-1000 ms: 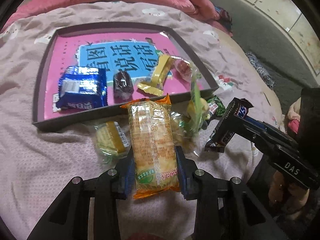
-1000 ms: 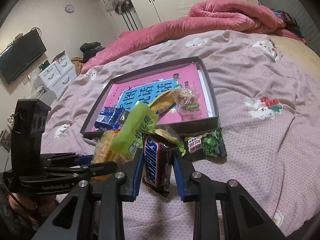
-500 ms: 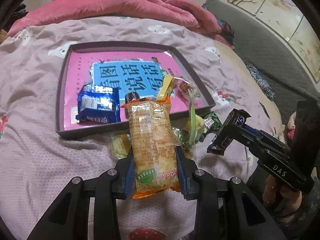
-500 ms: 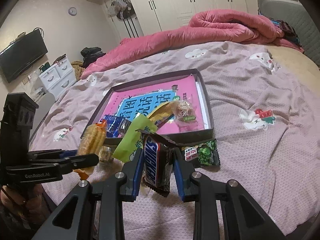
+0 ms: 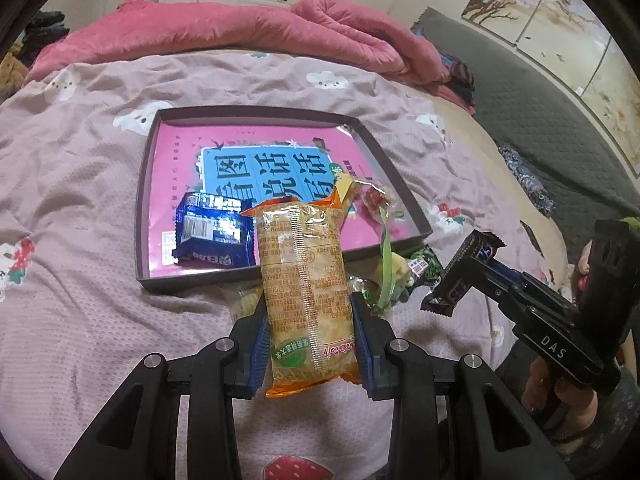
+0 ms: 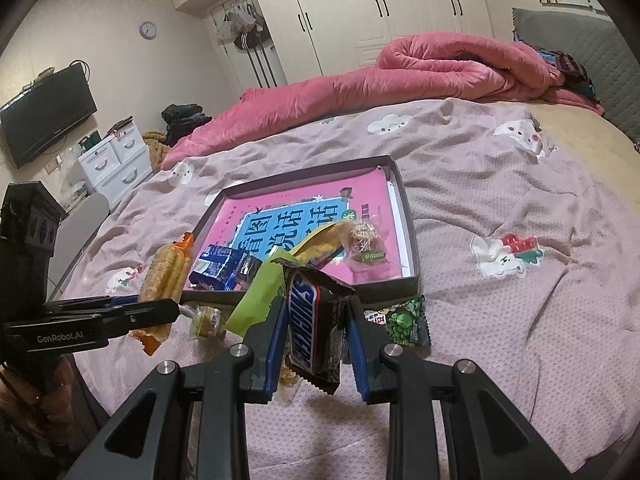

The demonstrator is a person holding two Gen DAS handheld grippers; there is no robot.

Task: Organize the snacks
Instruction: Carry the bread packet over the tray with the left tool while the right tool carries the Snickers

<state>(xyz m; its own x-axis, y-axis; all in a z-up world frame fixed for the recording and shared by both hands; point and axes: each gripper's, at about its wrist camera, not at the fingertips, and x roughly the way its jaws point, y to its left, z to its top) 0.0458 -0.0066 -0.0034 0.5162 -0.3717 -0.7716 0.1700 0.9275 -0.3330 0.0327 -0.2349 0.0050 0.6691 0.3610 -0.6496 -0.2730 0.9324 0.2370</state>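
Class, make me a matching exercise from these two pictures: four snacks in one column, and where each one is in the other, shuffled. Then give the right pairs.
Things:
1. cracker pack
2. Snickers bar
3. blue biscuit pack
4. green pea packet

Places:
A. lying in the tray
B. held in the right gripper
C. on the bedspread beside the tray
D. held in the left gripper

Pairs: 1-D, 2-B, 3-A, 4-C

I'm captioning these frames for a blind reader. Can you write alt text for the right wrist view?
The right gripper clamps a Snickers bar above a pink-sheeted bed. Beyond it lies a shallow dark tray holding snacks; at left, the left gripper holds an orange cracker pack.
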